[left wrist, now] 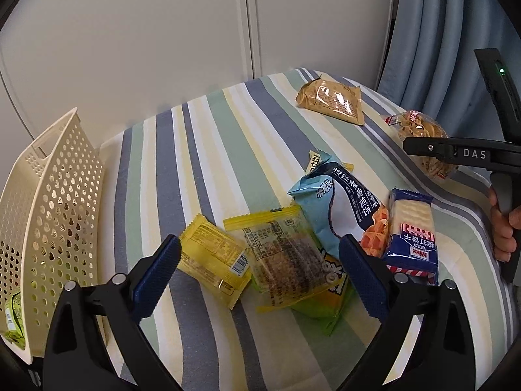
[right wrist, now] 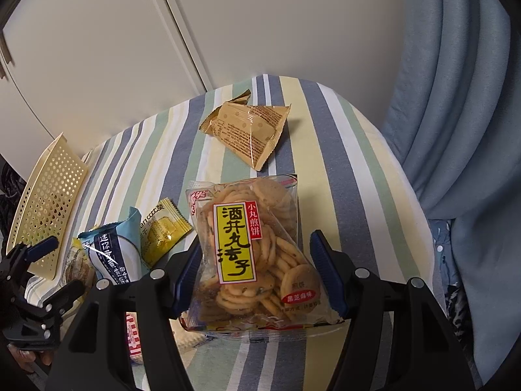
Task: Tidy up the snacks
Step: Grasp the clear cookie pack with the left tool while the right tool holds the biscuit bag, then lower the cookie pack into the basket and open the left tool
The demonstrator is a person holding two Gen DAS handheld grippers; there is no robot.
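Note:
My right gripper (right wrist: 257, 273) is shut on a clear bag of round crackers (right wrist: 257, 228) with a yellow label, one finger pressing on each long side. In the left wrist view one right finger (left wrist: 423, 146) crosses the same cracker bag (left wrist: 420, 130). My left gripper (left wrist: 260, 270) is open, low over a small yellow packet (left wrist: 211, 257) and a clear yellow-edged packet (left wrist: 283, 254). Beside them lie a light blue bag (left wrist: 325, 208) and a blue cracker pack (left wrist: 412, 231). A cream perforated basket (left wrist: 55, 195) stands at the left with a green packet (left wrist: 13, 319) inside.
A tan packet (right wrist: 249, 130) lies alone at the far side of the striped cloth (right wrist: 325, 163). A green bag (left wrist: 325, 312) is under the pile. Blue curtain (right wrist: 456, 97) hangs right, white cabinet doors (left wrist: 162, 32) stand behind. A hand (left wrist: 501, 228) holds the right gripper's handle.

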